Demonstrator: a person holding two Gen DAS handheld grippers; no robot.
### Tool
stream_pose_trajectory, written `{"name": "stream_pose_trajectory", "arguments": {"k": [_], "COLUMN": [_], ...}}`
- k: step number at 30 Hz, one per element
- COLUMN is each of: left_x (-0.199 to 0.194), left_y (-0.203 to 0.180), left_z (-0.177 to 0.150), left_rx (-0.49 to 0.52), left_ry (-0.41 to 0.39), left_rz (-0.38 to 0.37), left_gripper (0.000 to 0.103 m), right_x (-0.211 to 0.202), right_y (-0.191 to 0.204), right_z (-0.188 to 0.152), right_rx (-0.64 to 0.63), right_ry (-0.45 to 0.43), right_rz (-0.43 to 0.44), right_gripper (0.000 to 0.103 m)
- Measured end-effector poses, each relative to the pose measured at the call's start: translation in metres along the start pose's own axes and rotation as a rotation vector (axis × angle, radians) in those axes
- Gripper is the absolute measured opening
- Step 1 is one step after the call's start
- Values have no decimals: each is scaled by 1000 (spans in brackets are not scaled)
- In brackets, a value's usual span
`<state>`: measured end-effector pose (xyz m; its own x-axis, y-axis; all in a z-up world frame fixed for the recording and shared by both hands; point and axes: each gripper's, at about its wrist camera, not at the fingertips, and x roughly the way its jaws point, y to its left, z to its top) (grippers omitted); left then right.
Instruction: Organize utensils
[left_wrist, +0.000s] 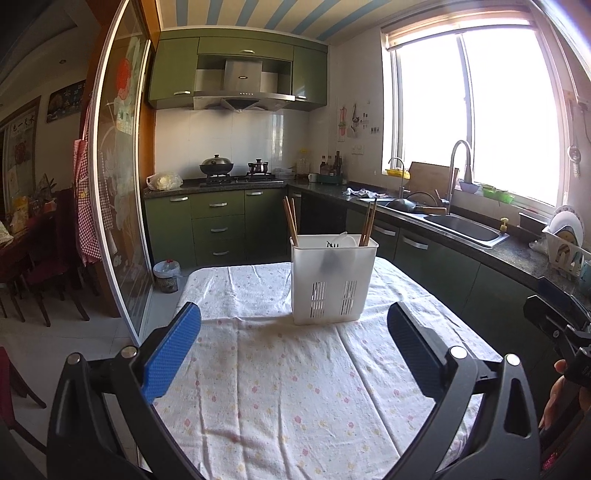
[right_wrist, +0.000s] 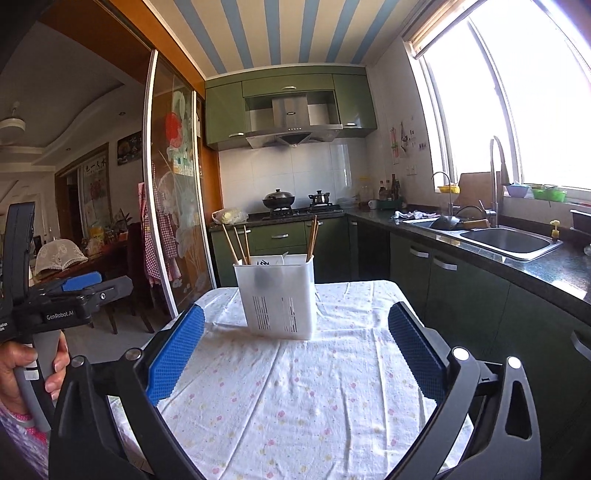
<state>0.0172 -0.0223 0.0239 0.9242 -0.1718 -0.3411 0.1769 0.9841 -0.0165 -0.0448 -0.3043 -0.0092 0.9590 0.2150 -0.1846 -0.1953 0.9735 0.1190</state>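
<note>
On wrinkled floral cloth (left_wrist: 280, 387), slotted white plastic caddy (left_wrist: 332, 280) holds wooden chopsticks (left_wrist: 290, 221); both fingers wide, empty.

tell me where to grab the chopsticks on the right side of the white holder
Grip the chopsticks on the bare upper shafts above the holder rim, coming from above. They stand nearly upright and close together, with their lower ends hidden inside.

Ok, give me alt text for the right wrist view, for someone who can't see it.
A white slotted plastic utensil caddy holding wooden chopsticks stands on a floral-cloth-covered table, seen between the right gripper's wide-open blue-padded jaws, nothing held. Behind it is a green-cabinet kitchen with a steel sink; the left gripper shows at left.
</note>
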Motion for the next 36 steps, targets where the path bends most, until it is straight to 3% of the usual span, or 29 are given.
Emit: {"name": "stream_pose_trajectory", "arguments": {"k": [36], "left_x": [-10], "left_y": [8], "left_z": [5], "left_rx": [-18], "left_ry": [14], "left_rz": [50], "left_gripper": [96], "right_x": [9], "right_y": [-2], "right_z": [19], "right_rx": [-5], "right_ry": [-2], "right_rz": [8], "right_gripper": [98]}}
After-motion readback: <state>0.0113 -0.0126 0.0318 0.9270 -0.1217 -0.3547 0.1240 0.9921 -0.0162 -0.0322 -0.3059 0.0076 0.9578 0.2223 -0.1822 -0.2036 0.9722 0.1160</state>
